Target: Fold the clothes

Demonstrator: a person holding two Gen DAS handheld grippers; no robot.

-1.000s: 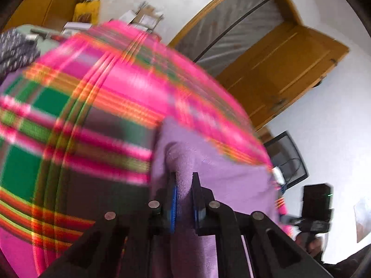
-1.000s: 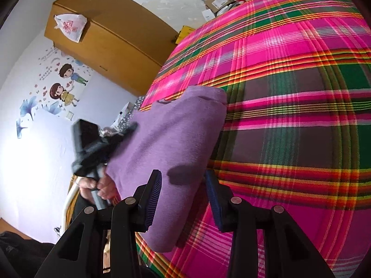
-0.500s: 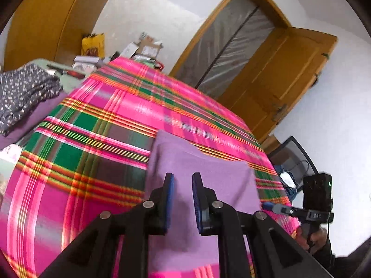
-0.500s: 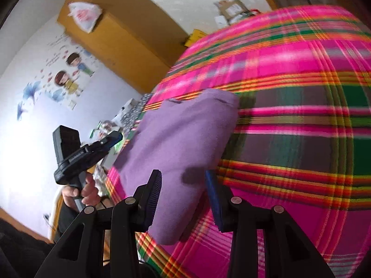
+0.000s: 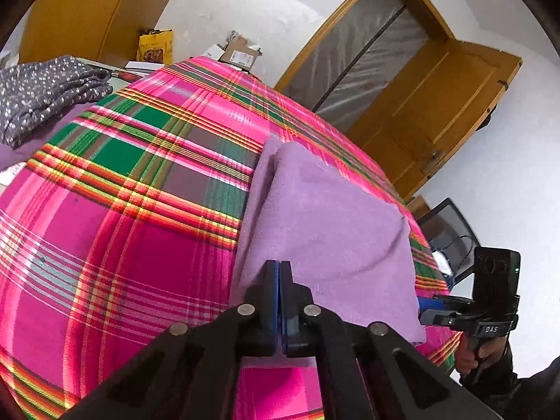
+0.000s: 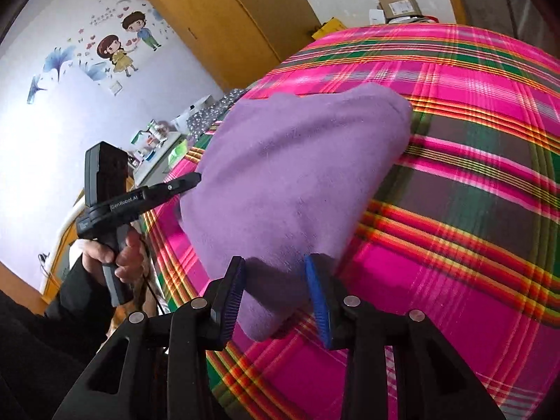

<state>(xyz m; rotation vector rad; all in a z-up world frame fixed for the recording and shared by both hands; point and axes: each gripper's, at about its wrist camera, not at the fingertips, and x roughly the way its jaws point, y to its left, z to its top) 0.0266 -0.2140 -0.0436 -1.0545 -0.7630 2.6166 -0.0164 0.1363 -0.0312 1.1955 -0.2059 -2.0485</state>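
While our left gripper (image 5: 279,269) sits pinched shut beside the folded, fuzzy purple fleece garment (image 6: 294,182) on the pink plaid woven bedspread (image 6: 472,210), our right gripper (image 6: 276,292) closes astride its rounded near corner.

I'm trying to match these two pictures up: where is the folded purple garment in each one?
Left wrist view: the purple garment lies right of centre, reaching from mid-picture down to the shut left gripper.
Right wrist view: it fills the centre, its near corner between the closing right gripper's fingers.
Shared landmark: the pink plaid cloth beneath it.
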